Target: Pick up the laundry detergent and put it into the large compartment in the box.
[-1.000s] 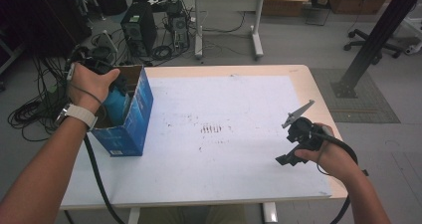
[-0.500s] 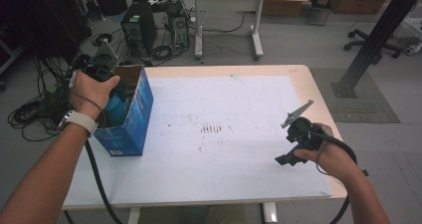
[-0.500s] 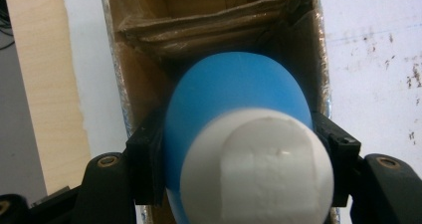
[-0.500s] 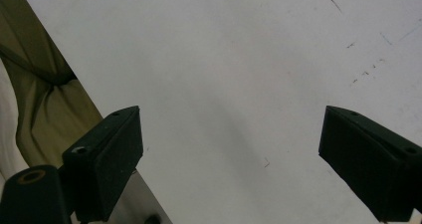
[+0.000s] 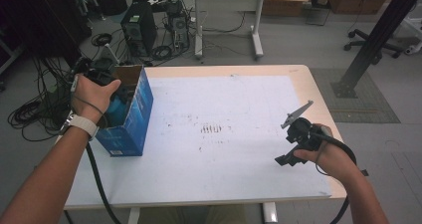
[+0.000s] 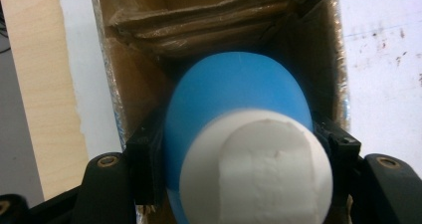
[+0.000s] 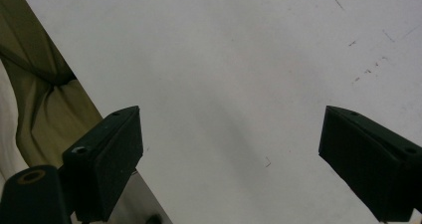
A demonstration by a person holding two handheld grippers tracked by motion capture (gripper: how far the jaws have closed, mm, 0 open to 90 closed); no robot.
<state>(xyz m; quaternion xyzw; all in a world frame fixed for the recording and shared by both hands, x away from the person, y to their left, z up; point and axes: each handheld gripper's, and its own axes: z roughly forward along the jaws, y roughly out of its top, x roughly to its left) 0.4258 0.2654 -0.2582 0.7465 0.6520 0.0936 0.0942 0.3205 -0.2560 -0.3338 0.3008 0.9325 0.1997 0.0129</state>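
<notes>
Left claw (image 6: 239, 184) clamping blue bottle (image 6: 234, 99)

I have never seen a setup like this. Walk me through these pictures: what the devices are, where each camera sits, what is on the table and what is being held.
No robot here: a person holds a handheld gripper with two black jaws in each hand. The high view comes from a camera above the person's side, looking down on the white table; the forearms enter from the bottom.

The other two pictures come from small cameras riding on the grippers, looking along their jaws.

On the table's left side stands an open blue cardboard box. The left gripper is over its opening, and its jaws are shut on a blue bottle with a white cap, which sits partly inside the box.

The right gripper is near the table's right edge; its jaws stand wide apart over bare tabletop with nothing between them. The middle of the table bears a few small dark marks.
</notes>
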